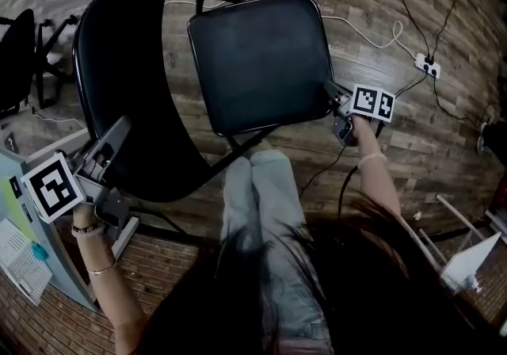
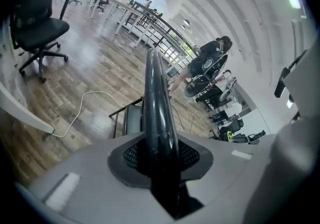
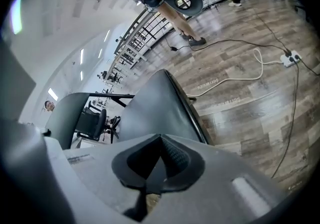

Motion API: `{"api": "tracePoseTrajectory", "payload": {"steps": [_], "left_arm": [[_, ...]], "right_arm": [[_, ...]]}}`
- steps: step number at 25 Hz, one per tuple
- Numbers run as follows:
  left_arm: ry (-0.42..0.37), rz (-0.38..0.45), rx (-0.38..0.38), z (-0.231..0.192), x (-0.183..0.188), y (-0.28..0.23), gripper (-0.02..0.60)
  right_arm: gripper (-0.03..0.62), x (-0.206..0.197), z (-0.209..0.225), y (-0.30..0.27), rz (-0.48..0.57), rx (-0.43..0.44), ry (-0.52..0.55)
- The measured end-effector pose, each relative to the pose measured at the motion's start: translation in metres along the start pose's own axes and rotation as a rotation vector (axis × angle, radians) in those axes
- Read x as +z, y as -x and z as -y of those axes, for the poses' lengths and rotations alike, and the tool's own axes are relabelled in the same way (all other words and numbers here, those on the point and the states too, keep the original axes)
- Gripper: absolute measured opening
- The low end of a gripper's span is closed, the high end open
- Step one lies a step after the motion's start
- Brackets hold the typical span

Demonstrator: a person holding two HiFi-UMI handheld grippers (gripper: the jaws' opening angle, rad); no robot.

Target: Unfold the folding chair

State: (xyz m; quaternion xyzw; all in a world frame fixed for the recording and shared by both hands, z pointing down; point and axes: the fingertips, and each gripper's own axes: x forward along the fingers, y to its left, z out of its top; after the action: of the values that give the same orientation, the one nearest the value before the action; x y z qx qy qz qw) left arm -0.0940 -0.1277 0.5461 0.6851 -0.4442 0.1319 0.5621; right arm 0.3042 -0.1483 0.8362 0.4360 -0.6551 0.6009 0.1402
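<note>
The black folding chair stands on the wooden floor, its curved backrest (image 1: 131,92) at the left and its padded seat (image 1: 261,60) tilted in the middle. My left gripper (image 1: 111,139) is shut on the backrest's rim; in the left gripper view that rim (image 2: 157,103) runs up between the pads of the left gripper (image 2: 161,160). My right gripper (image 1: 333,93) is shut, its tips at the seat's right corner. In the right gripper view the right gripper (image 3: 157,160) has its pads together, and the seat (image 3: 155,108) and backrest (image 3: 70,113) lie just beyond them.
A black office chair (image 1: 20,52) stands at the far left, also seen as the office chair (image 2: 37,23). A white power strip (image 1: 428,66) and cables (image 1: 372,36) lie on the floor at the right. The person's legs (image 1: 261,203) are right behind the chair. A grey cabinet (image 1: 47,266) is at the lower left.
</note>
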Motion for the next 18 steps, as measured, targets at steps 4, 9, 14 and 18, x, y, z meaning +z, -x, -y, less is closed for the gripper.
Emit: {"api": "tracePoseTrajectory", "payload": {"steps": [4, 9, 14, 18], "left_arm": [[0.010, -0.016, 0.009, 0.001, -0.007, 0.008, 0.095], [0.023, -0.016, 0.022, -0.001, -0.011, 0.016, 0.097], [0.044, -0.028, 0.019, -0.001, -0.014, 0.018, 0.104], [0.050, -0.029, 0.020, -0.002, -0.019, 0.023, 0.112]], "right_arm": [[-0.005, -0.008, -0.015, 0.007, -0.005, 0.029, 0.005], [-0.005, -0.013, -0.034, 0.018, -0.010, 0.050, 0.024], [-0.005, -0.013, -0.046, 0.030, -0.006, 0.075, 0.032], [-0.005, -0.021, -0.052, 0.038, -0.012, 0.089, 0.041]]}}
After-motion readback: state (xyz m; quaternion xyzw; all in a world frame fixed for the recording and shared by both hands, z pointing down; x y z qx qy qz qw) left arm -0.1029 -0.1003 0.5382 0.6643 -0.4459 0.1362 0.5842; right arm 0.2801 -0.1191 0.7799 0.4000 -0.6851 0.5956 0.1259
